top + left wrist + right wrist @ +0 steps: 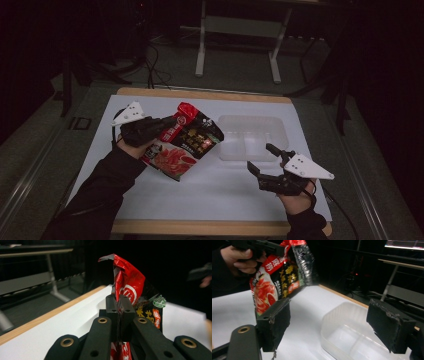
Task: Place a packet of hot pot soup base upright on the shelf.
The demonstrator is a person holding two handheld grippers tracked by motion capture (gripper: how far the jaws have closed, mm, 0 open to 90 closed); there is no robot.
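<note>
The left gripper is clamping its jaws tight on the top edge of a crinkled red-and-black foil snack pouch, holding it off the white table cover so that it is hanging tilted, with its lower red end dangling toward the person's dark sleeve. In the left gripper view the two black pads are meeting on the pouch's folded red seam, with no gap between them. The right gripper is waiting near the front edge of the table with its jaws standing wide apart and nothing between them; in its own view the pads are framing the clear, shallow plastic tray, which is sitting empty on the table cover just beside the hanging pouch.

Judging from this, the pick-up is done: the pouch is secured and airborne, to the left of the tray and not yet over it. What seems to be left is carrying it across, lowering it into one of the tray's compartments and letting go, possibly with the open right gripper steadying the tray or the pouch's loose end
</note>
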